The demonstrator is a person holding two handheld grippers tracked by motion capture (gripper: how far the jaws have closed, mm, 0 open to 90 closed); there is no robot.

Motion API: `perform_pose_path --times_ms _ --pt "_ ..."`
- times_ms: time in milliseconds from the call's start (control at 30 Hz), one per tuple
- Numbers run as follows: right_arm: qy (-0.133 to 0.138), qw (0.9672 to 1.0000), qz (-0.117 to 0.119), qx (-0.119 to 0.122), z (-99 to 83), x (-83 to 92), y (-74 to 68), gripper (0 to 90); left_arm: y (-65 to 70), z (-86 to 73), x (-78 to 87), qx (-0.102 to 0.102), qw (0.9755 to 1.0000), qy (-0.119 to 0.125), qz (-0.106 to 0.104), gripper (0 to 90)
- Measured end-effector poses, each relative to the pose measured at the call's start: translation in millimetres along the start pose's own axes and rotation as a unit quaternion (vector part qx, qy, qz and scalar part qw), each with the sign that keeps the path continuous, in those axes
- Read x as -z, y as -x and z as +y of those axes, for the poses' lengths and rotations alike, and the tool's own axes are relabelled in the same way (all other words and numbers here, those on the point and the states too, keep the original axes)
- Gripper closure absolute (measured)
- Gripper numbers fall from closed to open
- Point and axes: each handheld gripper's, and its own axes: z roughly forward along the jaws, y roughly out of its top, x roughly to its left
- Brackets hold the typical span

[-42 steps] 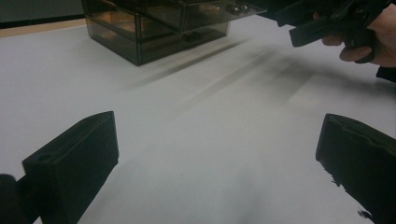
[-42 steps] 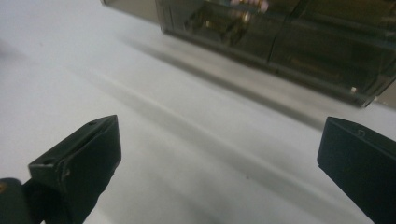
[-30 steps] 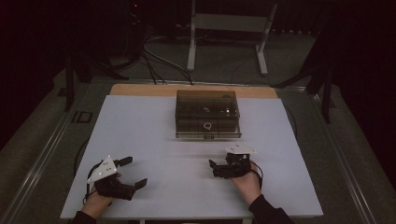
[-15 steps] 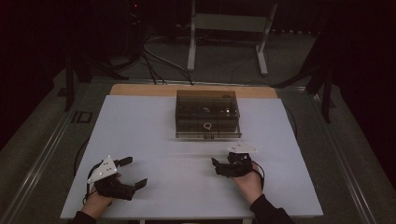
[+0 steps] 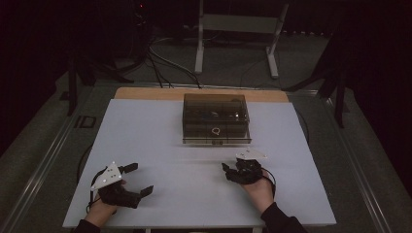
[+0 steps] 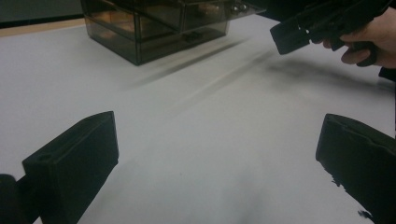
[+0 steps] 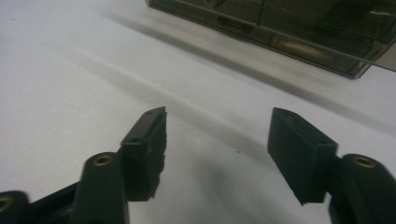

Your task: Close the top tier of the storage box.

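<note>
A smoky transparent box [image 5: 216,119] with small compartments stands at the back middle of the white table top [image 5: 160,145]. My left gripper [image 5: 138,179] rests near the front left with its jaws wide apart and nothing between them; in its own view the left gripper [image 6: 219,140] frames bare table. My right gripper [image 5: 227,172] sits at the front right, just short of the box, pointing left. Its jaws have just been closing and stand half apart, with nothing between them in the right gripper view [image 7: 217,135]. The box [image 7: 289,28] lies just ahead.
A wooden strip [image 5: 145,93] runs along the table's far edge. Beyond it, cables [image 5: 165,63] and a white stand [image 5: 233,29] sit on the dark floor. The other hand's gripper [image 6: 299,35] appears at the top right of the left gripper view.
The right gripper's jaws have come closer together. Both hands and the box have stayed where they were.
</note>
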Motion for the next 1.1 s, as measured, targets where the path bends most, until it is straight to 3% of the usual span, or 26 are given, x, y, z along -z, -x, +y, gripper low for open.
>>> perform_pose_path --times_ms 267,300,633,900,1100 --pt "-0.005 1.0000 -0.002 0.005 0.9 -1.4 0.8 60.4 0.0 0.6 0.5 0.002 1.0000 0.003 0.000 0.0" --pt "-0.005 0.9999 -0.004 0.009 1.6 -1.0 0.6 66.2 0.1 0.4 0.3 0.001 1.0000 0.002 0.000 0.0" --pt "0.009 0.9999 -0.001 0.006 7.1 4.9 3.1 89.6 -0.1 0.5 0.3 0.002 1.0000 0.002 0.000 0.0" --pt "0.014 0.9996 0.000 0.024 13.5 5.8 2.3 89.9 -0.3 0.0 -0.1 0.000 1.0000 -0.002 0.002 0.0" --pt "0.016 0.9996 -0.003 0.022 17.9 7.3 5.3 90.0 -0.1 0.1 -0.1 0.000 1.0000 -0.001 0.002 0.0"
